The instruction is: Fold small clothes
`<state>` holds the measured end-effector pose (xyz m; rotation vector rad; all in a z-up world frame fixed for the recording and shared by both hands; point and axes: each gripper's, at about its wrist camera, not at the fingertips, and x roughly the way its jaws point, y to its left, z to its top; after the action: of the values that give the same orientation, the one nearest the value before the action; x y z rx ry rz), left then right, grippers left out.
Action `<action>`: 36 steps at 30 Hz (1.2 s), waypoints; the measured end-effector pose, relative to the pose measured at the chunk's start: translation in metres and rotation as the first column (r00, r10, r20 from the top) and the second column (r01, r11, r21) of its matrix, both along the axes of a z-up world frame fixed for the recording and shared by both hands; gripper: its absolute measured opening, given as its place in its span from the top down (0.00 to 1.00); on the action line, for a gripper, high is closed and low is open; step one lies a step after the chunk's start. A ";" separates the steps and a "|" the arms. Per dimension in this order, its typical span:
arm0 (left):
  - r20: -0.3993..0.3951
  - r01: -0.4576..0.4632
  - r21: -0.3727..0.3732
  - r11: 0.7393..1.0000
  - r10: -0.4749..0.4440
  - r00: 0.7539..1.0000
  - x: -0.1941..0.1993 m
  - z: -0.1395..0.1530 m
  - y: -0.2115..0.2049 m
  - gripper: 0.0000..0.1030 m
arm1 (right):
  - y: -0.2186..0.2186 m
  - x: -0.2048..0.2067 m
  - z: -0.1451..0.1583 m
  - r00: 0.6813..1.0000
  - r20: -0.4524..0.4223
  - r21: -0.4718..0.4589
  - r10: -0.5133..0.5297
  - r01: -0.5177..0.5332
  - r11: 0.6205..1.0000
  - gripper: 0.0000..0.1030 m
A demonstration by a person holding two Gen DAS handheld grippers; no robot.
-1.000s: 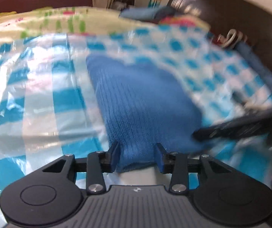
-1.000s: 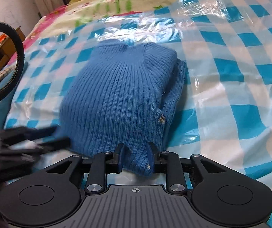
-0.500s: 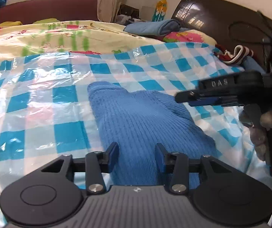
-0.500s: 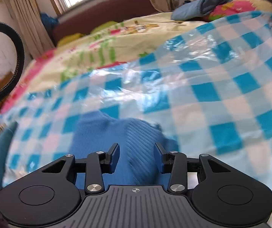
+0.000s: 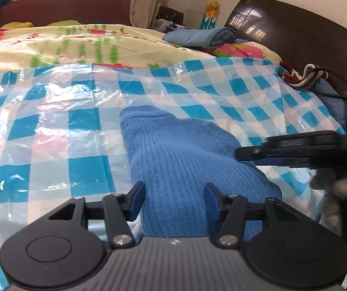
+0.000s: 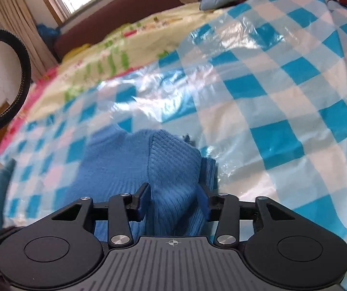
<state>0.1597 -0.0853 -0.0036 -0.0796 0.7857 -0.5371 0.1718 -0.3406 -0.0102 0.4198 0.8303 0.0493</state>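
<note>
While both grippers sit low in frame, left gripper and right gripper have jaws spread wide, gripping nothing; folded blue knit sweater lies mid-frame on checked plastic sheet, running between both finger pairs

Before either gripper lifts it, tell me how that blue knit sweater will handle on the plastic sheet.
The blue sweater is ribbed knit lying in soft folds, so it will probably sag and unfold if lifted by one edge. The checked plastic sheet looks glossy and crinkled, so a push will likely slide the bundle. The left gripper and right gripper stand open astride it.
</note>
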 end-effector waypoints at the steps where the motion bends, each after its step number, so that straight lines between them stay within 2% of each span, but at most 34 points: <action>1: -0.003 0.000 -0.003 1.000 0.000 1.000 -0.001 0.000 0.001 0.44 | -0.001 -0.007 0.004 1.000 0.002 0.027 0.004 -0.004 1.000 0.57; 4: -0.016 -0.014 -0.018 1.000 0.014 1.000 -0.004 -0.001 0.005 0.44 | -0.003 -0.022 0.009 1.000 -0.004 0.086 0.008 -0.008 0.996 0.46; 7: -0.005 -0.016 -0.015 1.000 0.016 1.000 -0.005 0.001 0.002 0.44 | -0.003 -0.034 0.007 1.000 -0.012 0.098 0.018 -0.016 0.995 0.43; 8: -0.010 -0.013 0.001 1.000 0.013 1.000 -0.004 -0.001 -0.001 0.43 | -0.003 -0.037 0.003 1.000 -0.023 0.094 0.013 -0.010 0.996 0.42; 9: -0.022 -0.006 0.023 1.000 0.007 1.000 -0.003 -0.005 -0.005 0.38 | -0.004 -0.038 -0.001 0.999 -0.032 0.097 0.011 -0.008 0.995 0.42; 11: -0.069 0.011 0.107 0.994 -0.003 0.998 0.001 -0.023 -0.016 0.31 | -0.008 -0.040 -0.013 0.998 -0.068 0.127 0.009 -0.001 0.992 0.40; 12: -0.096 0.016 0.105 0.994 -0.006 0.995 0.002 -0.032 -0.017 0.30 | -0.010 -0.040 -0.020 0.996 -0.086 0.159 0.007 0.007 0.987 0.38; 13: -0.108 0.006 0.078 0.997 0.003 0.994 0.001 -0.036 -0.014 0.30 | -0.012 -0.040 -0.026 0.995 -0.101 0.191 0.010 0.010 0.982 0.38; 16: -0.124 -0.022 0.017 1.000 0.024 0.992 0.002 -0.031 -0.004 0.30 | -0.014 -0.040 -0.027 0.996 -0.092 0.200 0.011 0.008 0.980 0.38; 19: -0.078 -0.018 -0.006 1.000 0.017 0.997 0.003 -0.016 -0.002 0.32 | -0.017 -0.038 -0.022 0.997 -0.080 0.211 0.004 0.013 0.977 0.38; 21: -0.077 -0.013 -0.030 0.999 0.010 0.997 0.009 -0.011 -0.003 0.30 | -0.019 -0.037 -0.021 0.997 -0.075 0.230 -0.001 0.018 0.973 0.38; 25: -0.137 -0.012 -0.009 1.000 0.011 0.990 0.030 -0.028 -0.016 0.26 | -0.016 -0.021 -0.031 0.994 -0.107 0.263 0.018 0.011 0.965 0.37; 28: -0.198 -0.042 -0.080 0.996 0.025 0.980 0.037 -0.039 -0.008 0.24 | -0.007 -0.007 -0.039 0.990 -0.134 0.296 0.035 0.007 0.955 0.37; 30: -0.194 -0.046 -0.100 0.994 0.026 0.981 0.035 -0.039 0.001 0.31 | 0.001 -0.003 -0.039 0.990 -0.139 0.295 0.037 0.006 0.956 0.41; 34: -0.173 -0.060 -0.087 0.994 0.044 0.984 0.028 -0.035 0.018 0.35 | 0.021 0.003 -0.036 0.989 -0.133 0.286 0.068 -0.027 0.958 0.51; 36: -0.171 -0.086 -0.084 0.993 0.071 0.983 0.028 -0.032 0.029 0.37 | 0.030 0.005 -0.035 0.988 -0.131 0.293 0.086 -0.044 0.955 0.53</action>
<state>0.1873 -0.0558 -0.0358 -0.2411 0.9180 -0.4955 0.1771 -0.3101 -0.0453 0.6785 0.9826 0.2062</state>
